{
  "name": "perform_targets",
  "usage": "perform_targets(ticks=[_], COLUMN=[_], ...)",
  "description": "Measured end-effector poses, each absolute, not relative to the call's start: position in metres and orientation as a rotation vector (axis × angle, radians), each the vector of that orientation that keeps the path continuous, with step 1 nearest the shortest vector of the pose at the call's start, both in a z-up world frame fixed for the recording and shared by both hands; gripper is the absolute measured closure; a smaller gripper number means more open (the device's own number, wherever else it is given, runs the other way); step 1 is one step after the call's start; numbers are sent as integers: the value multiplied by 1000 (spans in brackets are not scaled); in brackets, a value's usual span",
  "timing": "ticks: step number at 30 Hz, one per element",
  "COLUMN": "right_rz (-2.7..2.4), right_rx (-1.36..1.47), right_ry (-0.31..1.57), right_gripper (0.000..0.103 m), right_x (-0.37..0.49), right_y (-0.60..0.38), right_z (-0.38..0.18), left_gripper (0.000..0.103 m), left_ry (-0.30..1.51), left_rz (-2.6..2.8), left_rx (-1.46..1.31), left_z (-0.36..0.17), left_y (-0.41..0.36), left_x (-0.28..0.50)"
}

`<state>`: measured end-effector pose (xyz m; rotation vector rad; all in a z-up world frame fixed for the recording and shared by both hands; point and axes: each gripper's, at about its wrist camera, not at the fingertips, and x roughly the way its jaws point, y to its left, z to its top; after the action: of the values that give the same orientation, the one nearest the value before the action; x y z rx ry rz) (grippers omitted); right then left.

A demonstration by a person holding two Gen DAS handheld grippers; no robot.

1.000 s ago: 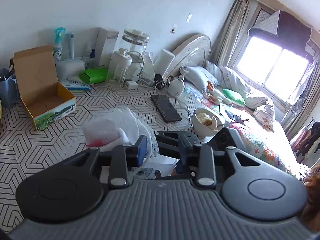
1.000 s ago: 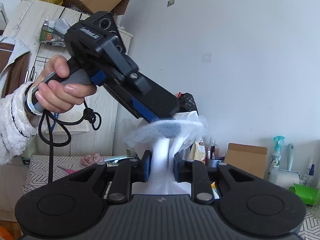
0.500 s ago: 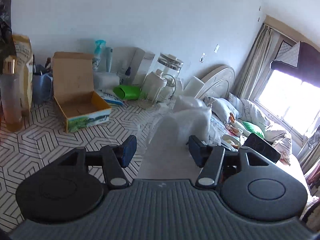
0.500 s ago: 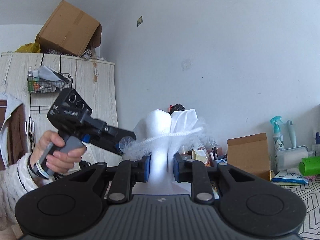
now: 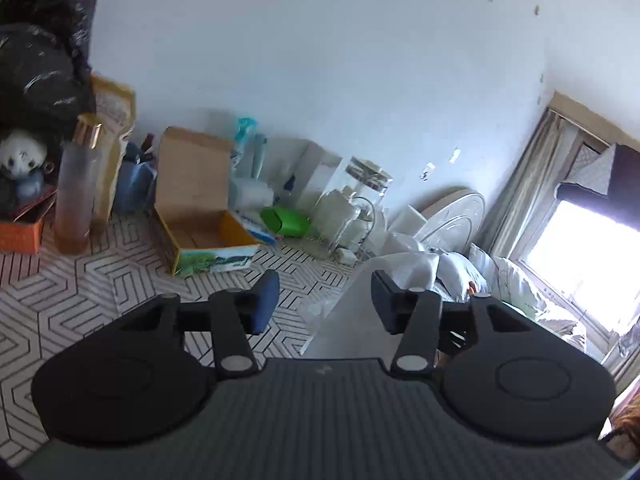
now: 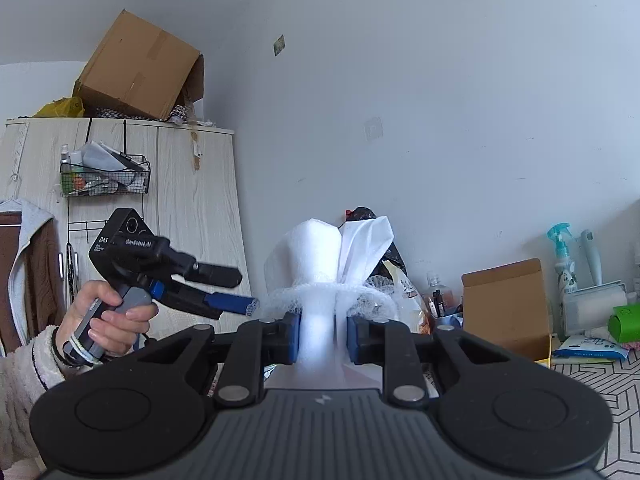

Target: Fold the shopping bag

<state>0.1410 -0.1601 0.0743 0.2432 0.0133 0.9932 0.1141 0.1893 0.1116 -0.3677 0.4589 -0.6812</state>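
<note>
Right gripper point(image 6: 320, 338) pinches shopping bag point(image 6: 332, 256) bunched, held in the air above desk point(image 5: 60, 304). Left gripper point(image 5: 324, 300) spread, beside the bag's edge. Mid-fold; next, left must pinch the free edge.

Daylight, soft and even, entering from the window point(image 5: 588, 264), which is blown out to white glare. White wall point(image 6: 460, 100) evenly lit, shadows faint. Left wrist view motion-blurred throughout; right wrist view sharper, with the bag point(image 6: 332, 264) glowing overexposed. Strong fisheye bending and dark corners at the edges.
</note>
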Motion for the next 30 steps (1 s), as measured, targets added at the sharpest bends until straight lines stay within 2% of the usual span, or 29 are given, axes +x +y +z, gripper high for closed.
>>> perform_targets(ticks=[7, 8, 11, 14, 19, 22, 24, 26, 30], right_rz=[1035, 1039, 1046, 1042, 1019, 1016, 1022, 1006, 924], right_rx=[291, 292, 320, 363, 367, 315, 289, 258, 147], right_ry=[56, 63, 80, 98, 121, 119, 112, 104, 84], right_gripper=[80, 80, 80, 80, 80, 80, 80, 80, 80], right_x=[145, 146, 150, 154, 158, 152, 148, 144, 131], right_y=[-159, -159, -164, -171, -178, -176, -175, -173, -157], right_z=[78, 79, 77, 74, 68, 68, 69, 71, 78], left_gripper=[45, 48, 84, 92, 92, 87, 70, 59, 53], left_ry=[542, 571, 658, 685, 724, 659, 596, 558, 546], left_rz=[-801, -816, -898, -923, -919, -815, -764, -742, -733], left_rx=[-429, -438, -506, -518, -501, -477, -494, -500, -506], left_z=[69, 63, 46, 37, 28, 39, 49, 57, 73], left_y=[163, 161, 158, 155, 157, 179, 197, 207, 207], left_x=[135, 139, 146, 142, 133, 119, 111, 106, 102])
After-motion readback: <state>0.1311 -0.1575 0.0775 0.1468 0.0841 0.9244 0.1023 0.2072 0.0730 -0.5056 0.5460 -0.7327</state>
